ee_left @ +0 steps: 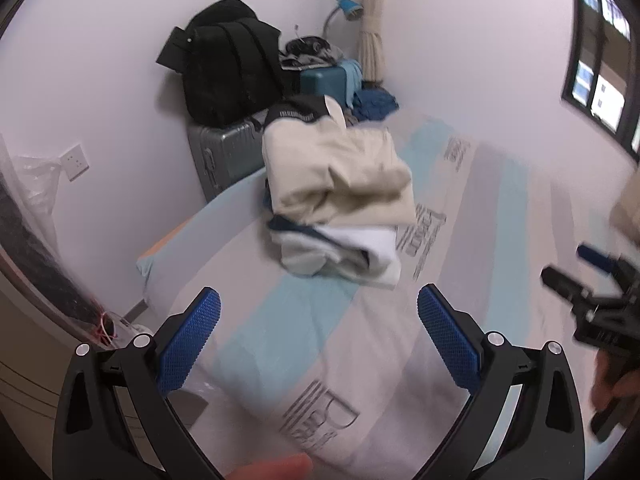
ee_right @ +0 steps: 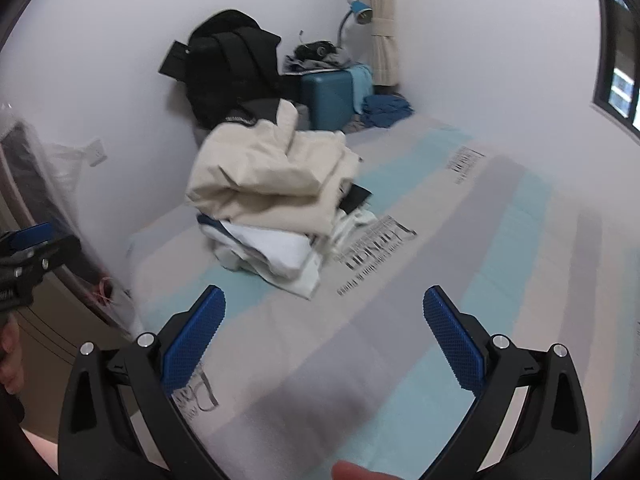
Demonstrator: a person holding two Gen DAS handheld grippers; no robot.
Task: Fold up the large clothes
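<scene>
A pile of folded clothes lies on the bed, a cream garment point(ee_left: 340, 176) on top of a white and navy one point(ee_left: 344, 252). It also shows in the right wrist view point(ee_right: 272, 184), with the white garment point(ee_right: 272, 252) beneath. My left gripper point(ee_left: 320, 328) is open and empty above the striped bedsheet point(ee_left: 280, 344), short of the pile. My right gripper point(ee_right: 324, 328) is open and empty above the sheet point(ee_right: 460, 264), right of the pile. The right gripper shows at the right edge of the left view point(ee_left: 592, 292).
Behind the pile stand a grey suitcase point(ee_left: 224, 152) with a black backpack point(ee_left: 228, 72) on it and a teal suitcase point(ee_left: 324, 84) with clothes on top. Blue clothes point(ee_right: 384, 110) lie in the corner. A window point(ee_left: 600, 48) is at right.
</scene>
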